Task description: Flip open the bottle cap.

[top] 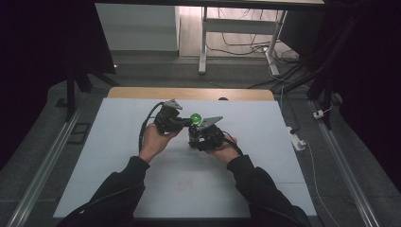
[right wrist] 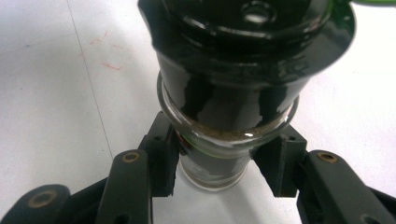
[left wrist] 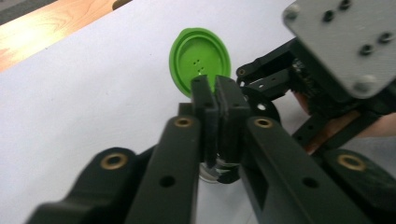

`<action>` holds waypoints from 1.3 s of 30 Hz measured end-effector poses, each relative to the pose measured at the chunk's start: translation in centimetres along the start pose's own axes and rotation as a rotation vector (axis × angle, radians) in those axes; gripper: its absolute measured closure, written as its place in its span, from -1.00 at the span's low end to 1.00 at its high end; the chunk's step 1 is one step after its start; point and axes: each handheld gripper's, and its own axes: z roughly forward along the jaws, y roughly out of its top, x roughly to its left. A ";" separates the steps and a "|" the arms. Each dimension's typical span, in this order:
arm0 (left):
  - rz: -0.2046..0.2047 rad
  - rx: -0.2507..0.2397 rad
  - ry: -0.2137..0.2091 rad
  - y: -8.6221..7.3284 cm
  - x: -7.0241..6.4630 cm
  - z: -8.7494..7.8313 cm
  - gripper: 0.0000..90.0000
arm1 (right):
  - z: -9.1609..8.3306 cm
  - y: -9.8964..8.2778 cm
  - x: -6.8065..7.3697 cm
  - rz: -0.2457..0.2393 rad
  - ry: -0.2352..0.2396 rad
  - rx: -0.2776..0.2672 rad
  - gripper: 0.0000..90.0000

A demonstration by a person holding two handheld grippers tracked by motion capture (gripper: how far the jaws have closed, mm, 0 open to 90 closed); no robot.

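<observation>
My right tool (right wrist: 219,168) clamps the glass jar (right wrist: 224,116) by its lower body, both pads pressed on it, above the white worktop (top: 142,156). My left tool (left wrist: 217,100) sits at the jar's top, jaws nearly together, pinching the edge of the flipped-up green lid (left wrist: 200,58).

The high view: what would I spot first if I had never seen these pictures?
The bright green lid jumps out, flipped open in the middle of the white table between the two hands. The left gripper pinches the lid's edge. The right gripper clamps a small glass jar with a black top, just below that lid.
</observation>
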 end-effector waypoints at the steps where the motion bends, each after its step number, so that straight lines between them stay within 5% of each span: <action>1: 0.002 -0.001 -0.004 -0.1 -0.1 -0.5 0.74 | 0.0 0.0 0.0 0.005 0.001 0.003 0.18; 15: 0.001 -0.054 -0.040 -1.4 -0.9 -4.0 -0.13 | 0.0 0.0 0.1 0.024 -0.012 0.006 0.12; 21: 0.001 -0.044 -0.064 -2.9 -1.6 -5.0 -0.47 | -0.2 -0.1 0.2 0.054 -0.021 -0.005 -0.26; 25: -0.006 -0.050 -0.076 -4.0 -1.8 -5.5 -0.57 | -0.3 -0.2 0.5 0.057 -0.048 0.007 -0.42; 39: -0.043 -0.063 -0.061 -7.0 -2.3 -8.4 -0.86 | -2.5 -0.6 1.6 0.126 -0.013 -0.008 -0.73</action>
